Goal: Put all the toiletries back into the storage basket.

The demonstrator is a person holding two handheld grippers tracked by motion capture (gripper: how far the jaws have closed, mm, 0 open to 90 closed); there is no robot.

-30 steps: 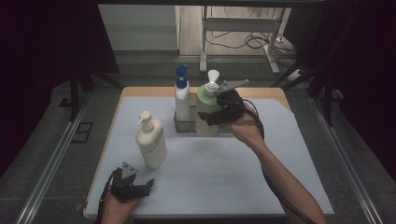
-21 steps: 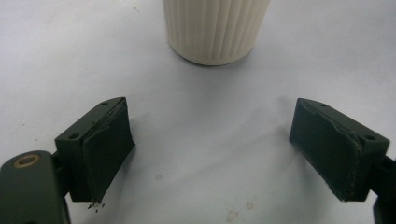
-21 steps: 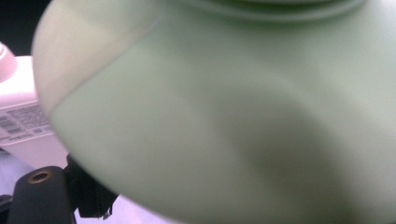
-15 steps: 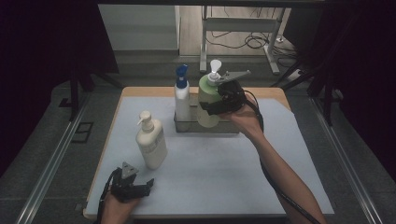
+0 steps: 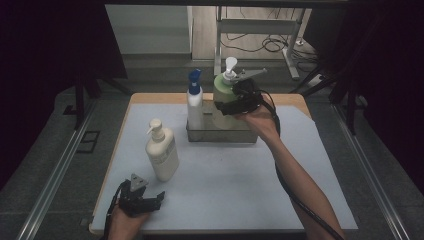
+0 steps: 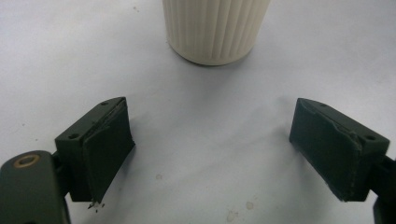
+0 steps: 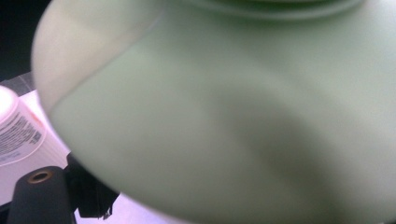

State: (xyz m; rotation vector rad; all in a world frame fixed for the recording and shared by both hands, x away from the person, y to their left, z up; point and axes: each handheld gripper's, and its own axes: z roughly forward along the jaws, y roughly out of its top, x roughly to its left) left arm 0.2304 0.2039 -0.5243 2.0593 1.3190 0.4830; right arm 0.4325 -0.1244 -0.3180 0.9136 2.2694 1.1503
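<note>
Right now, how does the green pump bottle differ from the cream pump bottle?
The green bottle is round-shouldered and gripped by the right gripper over the metal tray; the cream bottle is slimmer and stands free on the mat. The green one is at the far side, the cream one near the open left gripper. Both have white pump heads.

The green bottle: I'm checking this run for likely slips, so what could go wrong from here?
1. The right gripper holds the green bottle by its wide, rounded body above the metal tray; that smooth curve could slip between the jaws.
2. The blue-capped bottle stands close beside it in the tray, so a sideways swing may knock it over.
3. The left gripper rests open near the cream bottle, too far off to steady anything.
</note>
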